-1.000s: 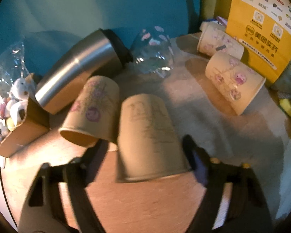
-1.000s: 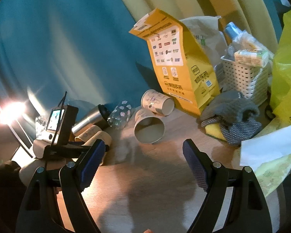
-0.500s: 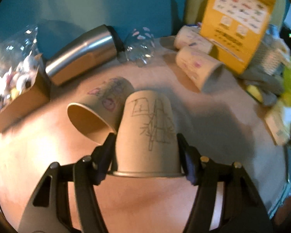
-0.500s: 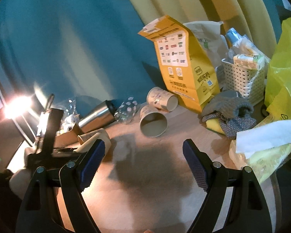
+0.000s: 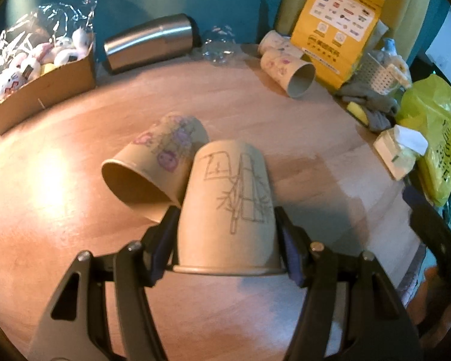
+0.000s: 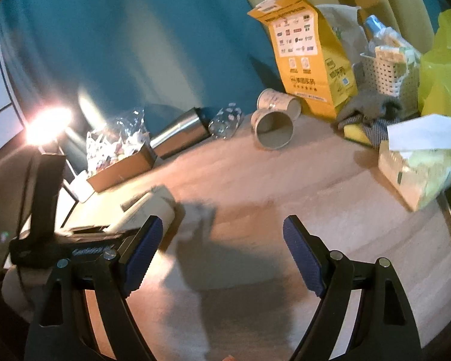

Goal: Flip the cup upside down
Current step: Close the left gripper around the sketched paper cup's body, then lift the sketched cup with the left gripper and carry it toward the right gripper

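In the left wrist view my left gripper (image 5: 225,240) is shut on a beige paper cup (image 5: 228,204) with a pencil bamboo drawing. The cup's rim faces the camera and its base points away, above the wooden table (image 5: 255,114). A second paper cup with purple flowers (image 5: 156,162) lies on its side just left of it. My right gripper (image 6: 222,252) is open and empty above the table. In the right wrist view the left gripper's body and the held cup (image 6: 153,207) show at the left, blurred.
Two more paper cups (image 5: 288,69) lie on their sides by a yellow paper bag (image 5: 336,27). A steel tumbler (image 5: 150,42) and a cardboard box of toys (image 5: 42,78) sit at the back. A tissue pack (image 5: 400,150), a cloth (image 5: 369,105) and a yellow plastic bag (image 5: 436,138) are at the right.
My left gripper closed on the bamboo cup and lifted it off the table, pulling back from the clutter. My right gripper drifted slightly and stayed open.
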`<move>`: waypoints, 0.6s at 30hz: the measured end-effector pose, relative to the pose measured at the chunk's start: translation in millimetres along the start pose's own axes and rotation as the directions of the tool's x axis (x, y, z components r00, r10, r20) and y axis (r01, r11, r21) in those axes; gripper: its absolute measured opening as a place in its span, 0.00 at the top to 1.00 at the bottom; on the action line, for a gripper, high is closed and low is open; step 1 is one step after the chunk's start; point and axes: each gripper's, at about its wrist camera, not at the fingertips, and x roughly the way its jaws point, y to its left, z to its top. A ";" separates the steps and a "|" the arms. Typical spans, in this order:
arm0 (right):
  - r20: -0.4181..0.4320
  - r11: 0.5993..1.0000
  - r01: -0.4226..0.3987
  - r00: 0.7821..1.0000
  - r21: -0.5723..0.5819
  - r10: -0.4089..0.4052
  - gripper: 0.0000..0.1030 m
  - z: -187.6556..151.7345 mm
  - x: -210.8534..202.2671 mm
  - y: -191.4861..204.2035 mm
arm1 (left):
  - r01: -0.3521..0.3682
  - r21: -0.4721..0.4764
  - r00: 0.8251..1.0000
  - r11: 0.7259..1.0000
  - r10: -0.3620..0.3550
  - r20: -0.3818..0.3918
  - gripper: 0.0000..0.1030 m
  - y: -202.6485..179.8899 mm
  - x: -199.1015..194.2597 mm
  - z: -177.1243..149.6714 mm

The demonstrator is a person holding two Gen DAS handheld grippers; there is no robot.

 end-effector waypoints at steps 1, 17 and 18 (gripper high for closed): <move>0.000 1.000 0.001 1.000 0.000 -0.001 0.18 -1.6 -1.5 0.8 | 0.002 -0.003 1.000 1.000 -0.002 -0.001 0.39 3.0 3.5 2.9; -0.008 0.997 0.049 0.999 0.055 -0.049 0.18 14.1 20.1 -24.9 | -0.054 0.068 0.998 0.996 0.055 -0.012 0.25 29.5 62.7 80.6; -0.008 0.997 0.045 0.999 0.057 -0.045 0.18 15.6 22.6 -25.4 | -0.081 0.062 0.997 0.995 0.081 0.003 0.21 30.0 56.2 74.7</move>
